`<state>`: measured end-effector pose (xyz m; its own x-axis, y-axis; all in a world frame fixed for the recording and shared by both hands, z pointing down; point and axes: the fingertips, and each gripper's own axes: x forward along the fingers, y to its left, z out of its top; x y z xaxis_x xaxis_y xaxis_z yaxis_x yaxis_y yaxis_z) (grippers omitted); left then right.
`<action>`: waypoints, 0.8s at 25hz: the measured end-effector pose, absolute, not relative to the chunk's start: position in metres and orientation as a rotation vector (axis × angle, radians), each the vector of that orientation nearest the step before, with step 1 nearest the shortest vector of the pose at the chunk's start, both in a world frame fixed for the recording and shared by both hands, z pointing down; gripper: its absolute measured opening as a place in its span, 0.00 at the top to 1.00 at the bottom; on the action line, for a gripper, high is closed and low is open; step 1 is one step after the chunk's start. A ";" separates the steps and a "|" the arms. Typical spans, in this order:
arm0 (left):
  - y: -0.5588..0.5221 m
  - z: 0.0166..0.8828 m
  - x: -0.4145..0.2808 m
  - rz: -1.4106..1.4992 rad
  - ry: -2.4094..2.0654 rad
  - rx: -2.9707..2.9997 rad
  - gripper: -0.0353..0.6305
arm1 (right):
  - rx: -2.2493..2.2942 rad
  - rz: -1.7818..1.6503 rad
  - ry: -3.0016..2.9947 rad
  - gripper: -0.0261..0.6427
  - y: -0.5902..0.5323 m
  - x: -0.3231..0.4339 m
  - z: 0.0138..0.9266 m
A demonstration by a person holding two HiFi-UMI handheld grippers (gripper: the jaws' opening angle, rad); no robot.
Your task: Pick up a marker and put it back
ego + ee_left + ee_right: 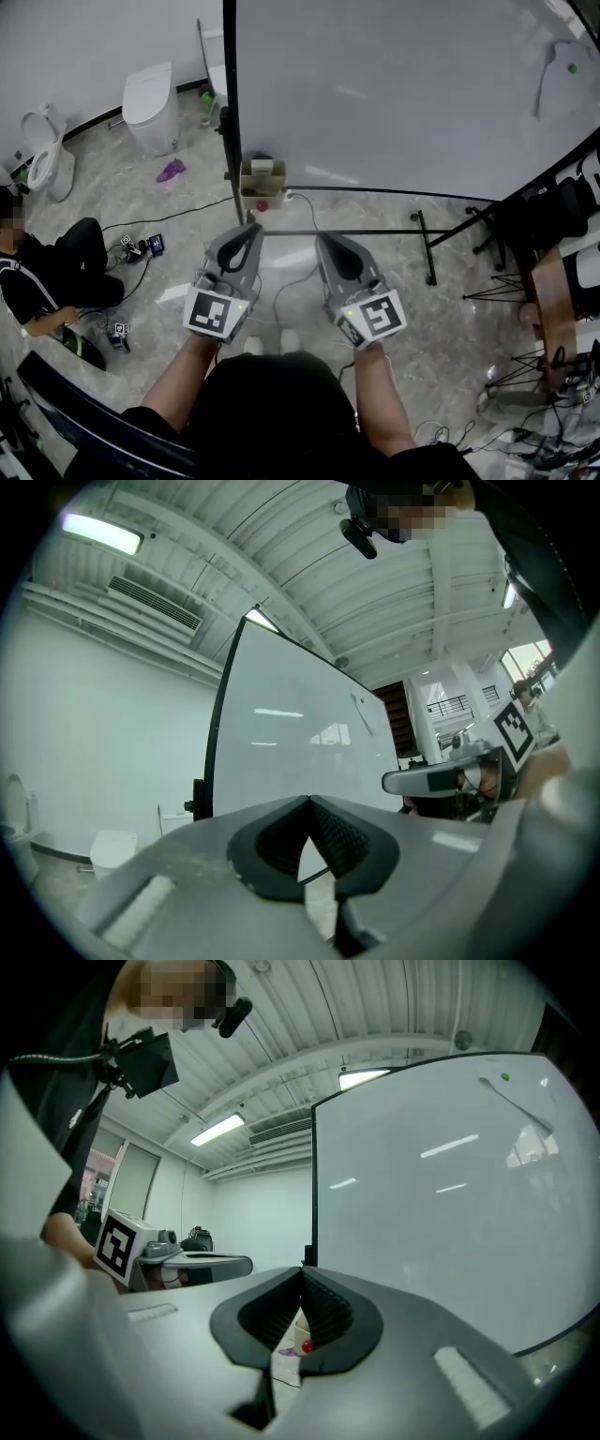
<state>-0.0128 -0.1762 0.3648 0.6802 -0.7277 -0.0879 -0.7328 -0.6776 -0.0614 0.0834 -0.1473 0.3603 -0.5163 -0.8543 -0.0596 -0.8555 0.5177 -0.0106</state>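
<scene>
While I face the whiteboard [394,94] | left claw [253,227] fully closed, holding nothing | right claw [324,238] fully closed, holding nothing | both level

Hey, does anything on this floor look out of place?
Yes: oddly, a toilet and a second toilet stand on the floor beside the whiteboard, and a purple scrap lies between them.

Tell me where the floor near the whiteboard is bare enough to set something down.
Bare floor lies right of the right gripper, between the whiteboard stand's foot and the tripod. Another patch sits between the toilet and the cardboard box, apart from a purple item. The left is crowded with cables and gadgets by the seated person.
</scene>
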 end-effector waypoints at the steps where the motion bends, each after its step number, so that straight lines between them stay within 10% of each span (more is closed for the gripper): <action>1: -0.175 0.365 -0.013 0.086 1.218 -2.796 0.94 | -1.518 0.027 2.686 0.95 -0.146 0.083 0.360; 20: -0.170 0.361 -0.050 0.099 1.326 -2.737 0.94 | -1.452 0.032 2.692 0.95 -0.151 0.064 0.352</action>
<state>-0.0503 -0.1701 0.3612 0.6193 -0.7786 -0.1014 -0.7850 -0.6165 -0.0602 0.0637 -0.1508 0.3519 -0.5464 -0.8334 -0.0827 -0.8351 0.5496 -0.0208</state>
